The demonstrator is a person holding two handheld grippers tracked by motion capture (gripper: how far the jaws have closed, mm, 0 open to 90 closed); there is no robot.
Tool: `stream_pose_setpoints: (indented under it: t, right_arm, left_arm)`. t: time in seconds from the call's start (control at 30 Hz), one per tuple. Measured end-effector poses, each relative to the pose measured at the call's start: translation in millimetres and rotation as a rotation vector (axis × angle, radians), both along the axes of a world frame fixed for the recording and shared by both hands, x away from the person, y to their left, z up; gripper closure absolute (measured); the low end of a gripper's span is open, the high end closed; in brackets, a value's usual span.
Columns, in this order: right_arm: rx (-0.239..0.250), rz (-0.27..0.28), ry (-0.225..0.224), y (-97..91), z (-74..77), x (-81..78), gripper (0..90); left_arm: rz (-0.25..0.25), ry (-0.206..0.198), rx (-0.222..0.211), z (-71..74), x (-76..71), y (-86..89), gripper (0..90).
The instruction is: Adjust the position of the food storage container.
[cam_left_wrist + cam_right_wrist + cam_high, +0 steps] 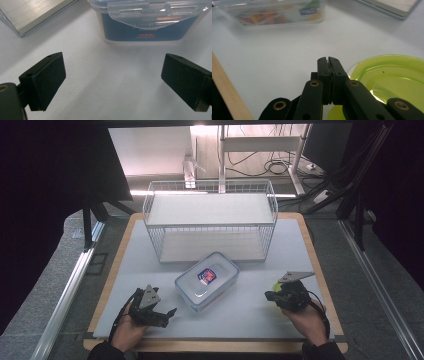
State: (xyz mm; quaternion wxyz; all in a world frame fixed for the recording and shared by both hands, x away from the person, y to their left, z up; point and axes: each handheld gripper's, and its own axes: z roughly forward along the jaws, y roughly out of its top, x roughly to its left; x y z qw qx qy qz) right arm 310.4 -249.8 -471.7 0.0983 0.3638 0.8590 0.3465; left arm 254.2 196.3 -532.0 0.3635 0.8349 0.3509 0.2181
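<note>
At mat centre: clear lidded food box (206, 280), rigid, light, slick; grab across short sides. L gripper (112, 82) wide open; R gripper (328, 65) closed on lime-green lid (392, 77) rim.

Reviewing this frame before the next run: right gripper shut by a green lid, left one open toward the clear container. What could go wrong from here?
1. The right gripper is shut beside the green lid, holding nothing; dragged along, it could shove the lid across the table.
2. The left gripper stands open, facing the clear lidded container; the container looks wider than the jaws' gap, so closing could just push it toward the wire rack.
</note>
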Motion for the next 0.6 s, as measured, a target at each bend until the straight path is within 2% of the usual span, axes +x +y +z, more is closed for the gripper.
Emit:
stream_pose_setpoints:
  t: [0.43, 0.6]
  right_arm:
    - [0.009, -0.103, -0.004, -30.1, 0.8, 19.5, 88.9]
    - [0.003, -0.105, -0.015, -29.2, 1.0, 18.5, 86.5]
  left_arm:
    - [0.016, 0.018, 0.010, -1.0, 1.5, 0.2, 5.8]
    - [0.030, 0.040, -0.011, 0.0, 1.6, 0.4, 5.8]
